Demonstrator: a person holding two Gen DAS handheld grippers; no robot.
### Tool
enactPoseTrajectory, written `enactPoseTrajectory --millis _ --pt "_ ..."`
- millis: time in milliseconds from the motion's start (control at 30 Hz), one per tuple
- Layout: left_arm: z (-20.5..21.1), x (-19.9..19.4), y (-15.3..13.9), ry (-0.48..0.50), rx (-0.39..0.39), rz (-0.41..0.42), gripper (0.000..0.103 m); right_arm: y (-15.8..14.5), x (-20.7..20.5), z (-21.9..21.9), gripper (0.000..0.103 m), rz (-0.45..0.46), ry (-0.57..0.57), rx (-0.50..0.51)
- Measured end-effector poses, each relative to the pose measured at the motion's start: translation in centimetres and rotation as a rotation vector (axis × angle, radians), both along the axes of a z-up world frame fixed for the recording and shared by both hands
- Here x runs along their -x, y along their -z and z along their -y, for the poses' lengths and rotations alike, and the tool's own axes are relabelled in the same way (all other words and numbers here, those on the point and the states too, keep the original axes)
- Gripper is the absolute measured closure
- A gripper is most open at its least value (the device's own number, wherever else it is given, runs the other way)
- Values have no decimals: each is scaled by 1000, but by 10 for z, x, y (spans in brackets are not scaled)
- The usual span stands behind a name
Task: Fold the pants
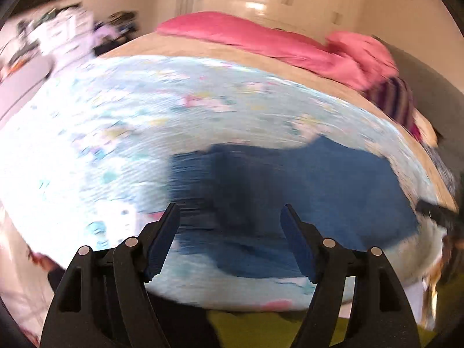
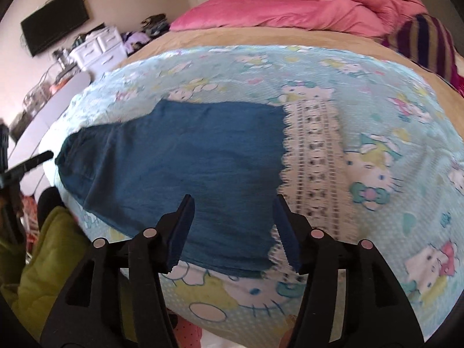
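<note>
Since the bed (image 2: 203, 36) fills both views, start there: tan sheet, pink duvet (image 2: 290, 11) bunched at the top of frame, light-blue cartoon-print blanket (image 2: 377, 92) spread over the middle. On that blanket lie the blue pants (image 2: 188, 159), centre-left in the right wrist view and lower centre-right in the heavily blurred left wrist view (image 1: 333, 179). They look already folded into a flat slab. Long axis runs left to right across the right wrist frame: gathered narrow end at mid-left, straight wide edge on the right beside the white lace-patterned strip. Judgement: thin woven cloth, light, limp, not slippery, not fragile; it will sag and drag, so pinch corners or the straight right edge, one gripper each. Left gripper (image 1: 230, 211): jaws well apart, nothing between them, above the cloth. Right gripper (image 2: 233, 200): jaws apart, empty, over the pants' lower right part.
</note>
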State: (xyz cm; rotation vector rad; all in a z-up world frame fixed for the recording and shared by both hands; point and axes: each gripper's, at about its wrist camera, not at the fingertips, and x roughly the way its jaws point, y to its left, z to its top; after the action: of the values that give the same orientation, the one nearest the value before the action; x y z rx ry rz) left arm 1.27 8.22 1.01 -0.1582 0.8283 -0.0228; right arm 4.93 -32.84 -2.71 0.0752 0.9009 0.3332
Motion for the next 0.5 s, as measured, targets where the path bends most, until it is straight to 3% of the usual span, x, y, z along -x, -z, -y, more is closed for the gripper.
enactPoseTrajectory --millis 200,233,267,367,467,500 --pt "-7 -26 33 -23 68 -86 32 13 -8 -1 49 -43 -5 32" --pt "-2 -30 37 -15 60 -83 42 15 -10 0 48 -53 -2 38" --pt "-1 -31 41 -10 60 -80 61 19 -11 1 48 -68 2 45" --pt "-9 -28 43 -17 69 -64 61 26 -10 7 48 -83 12 43" --pt "-16 -19 37 -40 -6 -42 61 28 -6 13 48 -82 24 32" --pt "-19 -19 39 -35 11 -50 61 30 -5 14 48 -81 25 26"
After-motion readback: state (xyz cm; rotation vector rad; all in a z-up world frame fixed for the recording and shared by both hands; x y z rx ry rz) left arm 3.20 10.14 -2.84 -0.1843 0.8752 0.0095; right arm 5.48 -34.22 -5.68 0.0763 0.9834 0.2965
